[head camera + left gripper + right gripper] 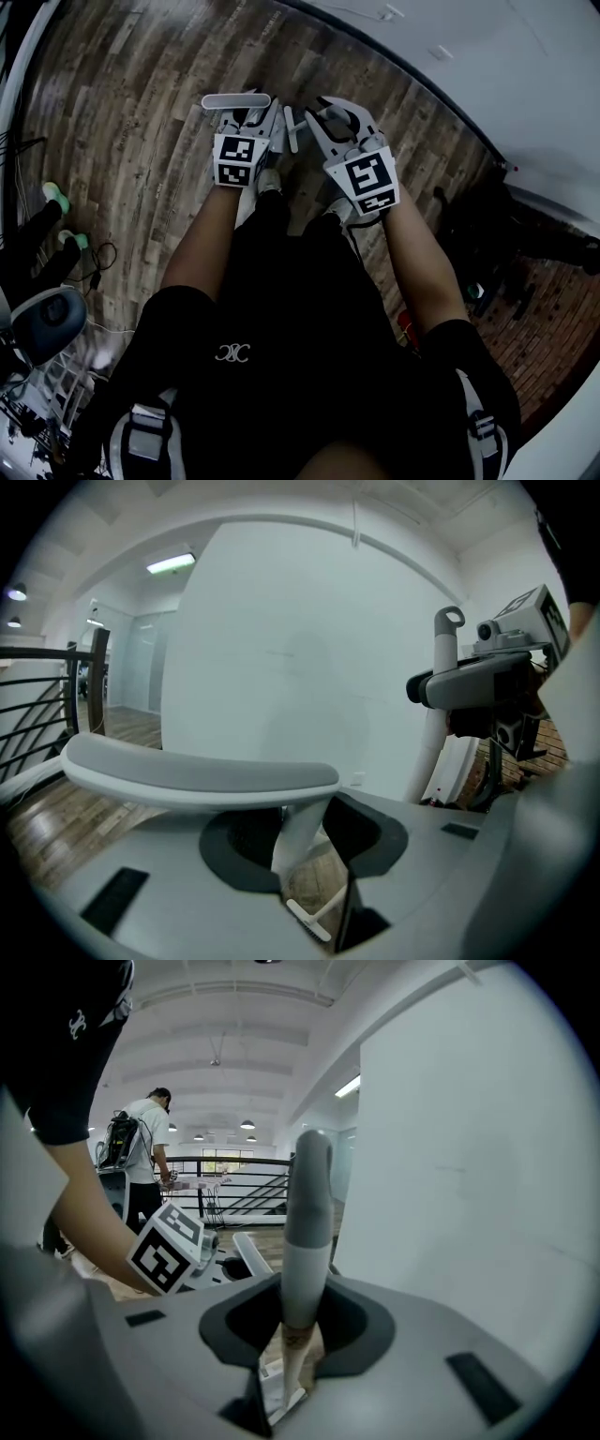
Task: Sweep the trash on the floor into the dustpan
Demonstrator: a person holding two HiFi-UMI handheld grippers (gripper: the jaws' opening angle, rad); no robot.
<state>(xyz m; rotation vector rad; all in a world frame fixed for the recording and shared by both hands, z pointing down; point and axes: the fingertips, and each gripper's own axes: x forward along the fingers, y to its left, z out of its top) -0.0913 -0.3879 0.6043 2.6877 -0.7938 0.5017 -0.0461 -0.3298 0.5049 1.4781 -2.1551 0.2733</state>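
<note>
In the head view both grippers are held close together over the wood floor, in front of the person's legs. My left gripper is shut on the white stem of the dustpan handle, and the handle's flat grey top bar lies across above the jaws. My right gripper is shut on the upright grey-and-white broom handle. The broom handle's looped top also shows in the left gripper view. The dustpan's pan, the broom head and any trash are hidden.
A white wall runs along the floor's far edge. Black equipment stands at the right, and cables and green-tipped shoes lie at the left. A second person stands by a black railing in the background.
</note>
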